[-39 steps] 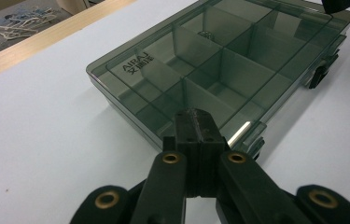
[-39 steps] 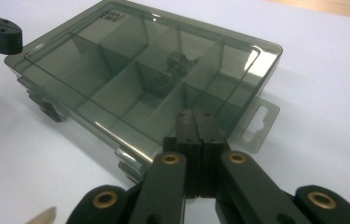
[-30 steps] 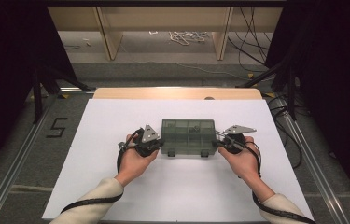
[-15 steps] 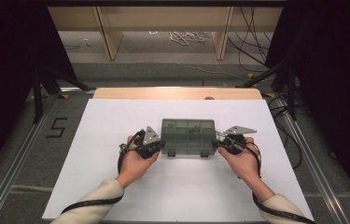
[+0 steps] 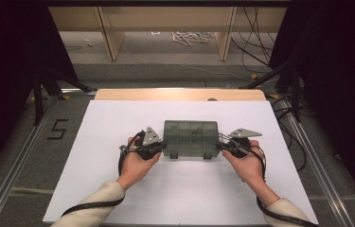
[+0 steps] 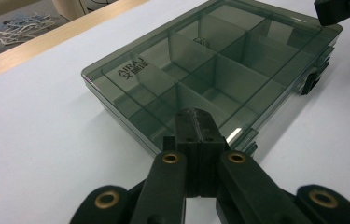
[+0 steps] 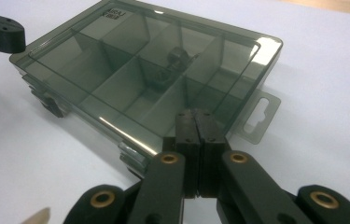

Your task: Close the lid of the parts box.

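Observation:
A smoky see-through compartment box (image 5: pixel 190 139) lies lid-closed in the middle of the white table, with two latches on its near side. My left gripper (image 5: pixel 160 144) is shut, its tips at the box's left end. My right gripper (image 5: pixel 221 146) is shut at the right end. In the left gripper view the closed jaws (image 6: pixel 196 115) meet the box (image 6: pixel 210 65) at its near edge. The right gripper view has the closed jaws (image 7: pixel 195 115) at the edge of the box (image 7: pixel 130 70), beside its hang tab (image 7: pixel 259 116). A small dark part (image 7: pixel 178 57) sits in one compartment. I cannot tell whether the tips press on the box.
A white sheet (image 5: pixel 118 118) covers the table, with a wooden strip (image 5: pixel 180 94) along its far edge. Metal rails run down both sides. A "5" mark (image 5: pixel 57 128) is on the floor at left. Cables (image 5: pixel 189 36) and furniture legs lie beyond the table.

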Motion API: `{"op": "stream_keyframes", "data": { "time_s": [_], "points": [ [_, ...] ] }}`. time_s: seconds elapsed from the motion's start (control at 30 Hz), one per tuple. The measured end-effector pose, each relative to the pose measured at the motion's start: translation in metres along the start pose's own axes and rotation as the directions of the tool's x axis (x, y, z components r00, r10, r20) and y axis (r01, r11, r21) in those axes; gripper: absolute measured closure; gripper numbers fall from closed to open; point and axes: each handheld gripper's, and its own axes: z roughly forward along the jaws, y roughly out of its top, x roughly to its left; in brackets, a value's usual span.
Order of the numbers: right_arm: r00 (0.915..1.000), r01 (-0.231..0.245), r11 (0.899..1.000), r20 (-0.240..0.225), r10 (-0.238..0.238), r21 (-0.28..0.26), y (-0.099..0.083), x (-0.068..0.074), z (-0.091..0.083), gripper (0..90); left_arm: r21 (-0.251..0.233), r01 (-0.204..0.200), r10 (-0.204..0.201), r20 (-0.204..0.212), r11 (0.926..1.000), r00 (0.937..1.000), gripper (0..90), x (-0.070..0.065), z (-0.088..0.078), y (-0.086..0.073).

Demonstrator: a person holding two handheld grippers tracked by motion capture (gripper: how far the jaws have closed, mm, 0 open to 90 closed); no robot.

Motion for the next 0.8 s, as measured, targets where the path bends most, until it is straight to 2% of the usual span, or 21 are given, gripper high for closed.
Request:
{"op": "stream_keyframes", "data": {
  "time_s": [0.03,0.13,0.27,0.37,0.4,0.47,0.5,0.53,0.57,0.6,0.63,0.73,0.77,0.8],
  "points": [
    [1.0000,0.002,1.000,0.002,-0.002,0.001,0.000,0.000,-0.001,89.8,0.001,-0.013,0.013,0.000,0.9999,0.9999,89.8,0.001,-0.002,0.001],
    [0.9999,0.011,1.000,0.009,-0.011,-0.008,0.001,-0.001,-0.003,89.5,-0.026,0.011,-0.011,-0.004,0.9996,0.9999,89.7,-0.002,-0.003,0.001],
    [0.9999,0.013,1.000,0.009,-0.012,-0.029,0.002,0.001,-0.006,86.4,-0.058,0.006,-0.006,-0.009,0.9983,0.9999,88.0,-0.001,-0.011,0.004],
    [0.9995,0.031,0.997,0.012,-0.030,-0.068,0.001,0.000,-0.009,82.2,-0.077,-0.007,0.005,-0.019,0.9970,0.9998,84.4,-0.001,-0.018,0.007],
    [0.9993,0.036,0.995,0.006,-0.036,-0.095,0.001,0.000,-0.012,77.1,-0.088,-0.001,-0.001,-0.024,0.9961,0.9997,80.3,-0.001,-0.020,0.007],
    [0.9996,0.030,0.997,0.006,-0.029,-0.076,0.002,0.001,-0.016,73.6,-0.103,-0.023,0.021,-0.019,0.9944,0.9996,77.1,-0.001,-0.024,0.009],
    [0.9989,0.046,0.992,0.009,-0.045,-0.117,0.001,0.001,-0.014,70.2,-0.110,-0.013,0.011,-0.018,0.9939,0.9998,72.9,-0.002,-0.026,0.008],
    [0.9984,0.056,0.991,0.017,-0.054,-0.119,0.001,0.000,-0.017,67.0,-0.118,-0.017,0.015,-0.018,0.9929,0.9997,69.7,-0.003,-0.029,0.008],
    [0.9985,0.055,0.987,0.013,-0.054,-0.148,0.000,0.001,-0.017,63.3,-0.123,-0.024,0.022,-0.019,0.9921,0.9996,64.8,-0.003,-0.031,0.008],
    [0.9977,0.068,0.984,0.012,-0.067,-0.166,0.000,0.000,-0.022,57.4,-0.132,-0.014,0.011,-0.020,0.9911,0.9997,55.8,-0.004,-0.034,0.008],
    [0.9977,0.068,0.984,0.012,-0.067,-0.166,0.000,0.000,-0.022,57.4,-0.137,-0.024,0.022,-0.018,0.9903,0.9996,55.8,-0.003,-0.036,0.008],
    [0.9970,0.077,0.972,0.003,-0.078,-0.223,-0.001,0.001,-0.029,48.9,-0.151,-0.007,0.006,-0.008,0.9885,0.9999,44.5,-0.005,-0.044,0.006],
    [0.9970,0.077,0.972,0.003,-0.078,-0.223,-0.001,0.001,-0.029,48.9,-0.152,-0.024,0.023,-0.008,0.9881,0.9997,44.5,-0.005,-0.047,0.005],
    [0.9970,0.075,0.968,-0.003,-0.078,-0.239,-0.001,0.001,-0.031,47.2,-0.156,-0.014,0.013,-0.007,0.9876,0.9999,42.4,-0.006,-0.049,0.003]
  ]
}}
